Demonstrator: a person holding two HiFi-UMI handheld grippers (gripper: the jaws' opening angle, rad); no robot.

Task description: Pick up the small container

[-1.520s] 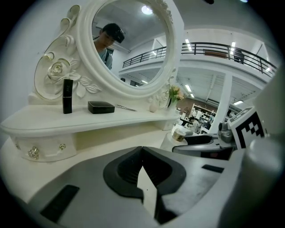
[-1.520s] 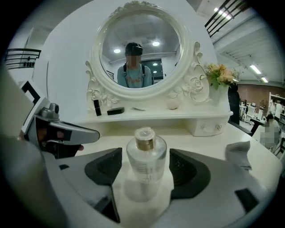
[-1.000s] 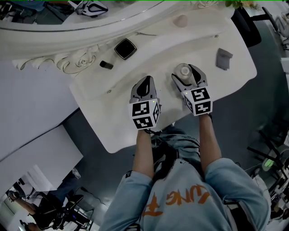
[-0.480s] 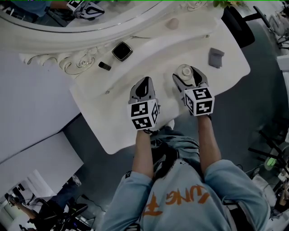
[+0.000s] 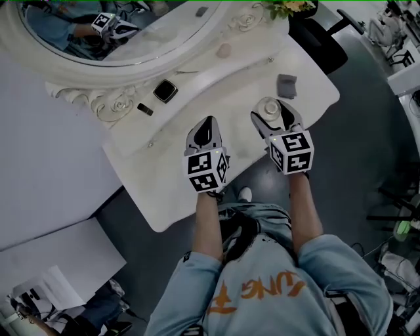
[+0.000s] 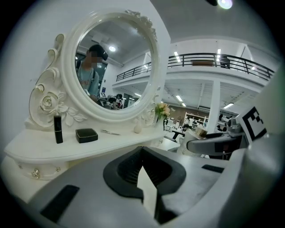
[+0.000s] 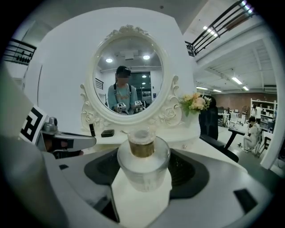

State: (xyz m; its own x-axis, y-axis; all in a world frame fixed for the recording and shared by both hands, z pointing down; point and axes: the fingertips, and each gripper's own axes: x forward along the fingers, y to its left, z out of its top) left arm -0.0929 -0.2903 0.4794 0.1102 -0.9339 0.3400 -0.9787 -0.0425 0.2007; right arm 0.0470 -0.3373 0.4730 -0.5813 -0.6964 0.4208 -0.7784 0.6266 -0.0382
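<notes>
The small container (image 5: 268, 108) is a clear glass jar with a gold neck (image 7: 142, 149). My right gripper (image 5: 270, 105) is shut on it, with a jaw on each side of its round body (image 7: 142, 171). It sits over the white dressing table (image 5: 164, 190) near the front edge, and I cannot tell whether it touches the top. My left gripper (image 5: 209, 122) is to its left over the table, shut, with nothing between the dark pads (image 6: 133, 171).
On the shelf under the oval mirror (image 5: 118, 33) lie a black compact (image 5: 165, 90) and a black lipstick tube (image 5: 145, 109). A grey object (image 5: 286, 85) lies just beyond the container. A black chair (image 5: 321, 39) stands at the table's far right, next to flowers (image 5: 289, 6).
The table now looks smaller and has shifted left under both grippers. The grey object appears much closer to the held container. Both grippers keep their state.
</notes>
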